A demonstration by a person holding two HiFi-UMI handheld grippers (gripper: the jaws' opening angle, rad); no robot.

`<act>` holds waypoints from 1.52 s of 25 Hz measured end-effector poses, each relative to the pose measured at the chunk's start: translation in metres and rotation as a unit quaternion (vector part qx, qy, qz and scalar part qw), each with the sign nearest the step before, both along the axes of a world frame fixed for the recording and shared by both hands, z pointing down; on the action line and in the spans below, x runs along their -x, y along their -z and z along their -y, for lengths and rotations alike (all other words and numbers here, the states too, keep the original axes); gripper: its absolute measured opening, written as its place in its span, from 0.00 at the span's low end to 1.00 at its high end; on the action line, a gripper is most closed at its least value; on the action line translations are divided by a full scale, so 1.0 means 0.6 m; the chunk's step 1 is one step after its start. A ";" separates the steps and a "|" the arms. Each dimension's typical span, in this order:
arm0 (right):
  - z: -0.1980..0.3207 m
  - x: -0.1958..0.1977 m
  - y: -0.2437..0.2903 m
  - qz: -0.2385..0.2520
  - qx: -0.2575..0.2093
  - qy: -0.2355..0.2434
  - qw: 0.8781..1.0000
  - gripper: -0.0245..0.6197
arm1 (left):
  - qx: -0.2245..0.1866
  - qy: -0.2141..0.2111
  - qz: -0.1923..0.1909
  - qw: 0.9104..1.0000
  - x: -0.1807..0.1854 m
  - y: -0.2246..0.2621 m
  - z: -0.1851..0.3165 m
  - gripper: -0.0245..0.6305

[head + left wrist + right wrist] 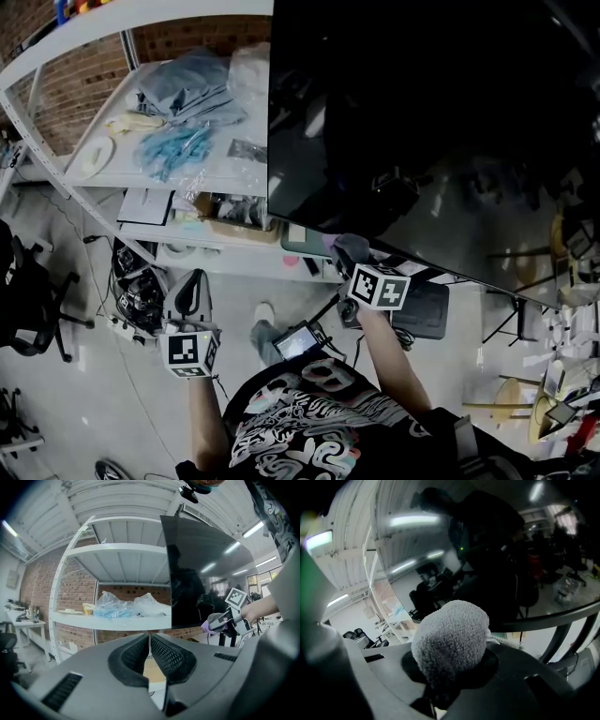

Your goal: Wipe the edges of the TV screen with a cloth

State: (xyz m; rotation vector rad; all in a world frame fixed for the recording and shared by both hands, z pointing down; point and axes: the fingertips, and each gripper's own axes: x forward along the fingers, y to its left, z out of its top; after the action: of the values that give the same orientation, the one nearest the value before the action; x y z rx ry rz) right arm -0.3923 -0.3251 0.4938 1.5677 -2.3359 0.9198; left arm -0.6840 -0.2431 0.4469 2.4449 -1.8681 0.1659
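Note:
The big black TV screen (422,122) fills the upper right of the head view; its lower edge (441,272) slopes down to the right. My right gripper (352,261) is shut on a wadded grey cloth (346,246) and holds it against that lower edge near the bottom left corner. In the right gripper view the fuzzy cloth (451,639) bulges from the jaws in front of the glossy screen (487,550). My left gripper (190,283) hangs lower left, away from the TV. Its pads (165,656) are shut with nothing between them.
A white metal shelf rack (202,180) stands left of the TV, with plastic bags (183,122) and a plate (95,157) on it. Below are cables and a power strip (131,328), an office chair (28,300) at far left, and a small monitor (298,341).

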 end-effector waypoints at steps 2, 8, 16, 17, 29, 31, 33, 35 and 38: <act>0.002 0.003 0.000 0.000 0.002 0.001 1.000 0.22 | 0.001 0.001 -0.001 1.000 0.001 -0.001 0.005 0.08; 0.009 0.011 -0.004 0.000 0.004 0.007 1.000 0.22 | 0.001 0.003 0.000 1.000 0.004 0.001 0.011 0.08; 0.011 0.028 0.003 -0.002 0.005 0.010 1.000 0.22 | 0.009 0.012 0.001 1.000 0.011 -0.010 0.002 0.08; 0.012 0.031 0.004 0.000 0.004 0.012 1.000 0.22 | 0.009 0.011 0.001 1.000 0.009 -0.010 0.002 0.08; 0.016 0.050 -0.002 0.013 0.009 0.018 1.000 0.22 | 0.008 0.008 0.001 1.000 0.010 -0.011 0.015 0.08; 0.018 0.056 -0.002 0.015 0.008 0.021 1.000 0.22 | 0.011 0.007 0.002 1.000 0.009 -0.013 0.018 0.08; 0.021 0.060 -0.002 0.015 0.008 0.022 1.000 0.22 | 0.012 0.007 0.001 1.000 0.011 -0.014 0.022 0.08; 0.023 0.064 0.001 0.014 0.008 0.021 1.000 0.22 | 0.010 0.006 0.001 1.000 0.013 -0.011 0.025 0.08; 0.025 0.075 0.005 0.014 0.006 0.024 1.000 0.22 | 0.009 0.010 -0.001 1.000 0.021 -0.010 0.029 0.08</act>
State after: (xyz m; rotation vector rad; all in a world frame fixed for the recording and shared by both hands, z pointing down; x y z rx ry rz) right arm -0.4374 -0.3403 0.4907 1.4976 -2.3709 0.9506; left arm -0.6969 -0.2603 0.4529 2.4136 -1.8809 0.1773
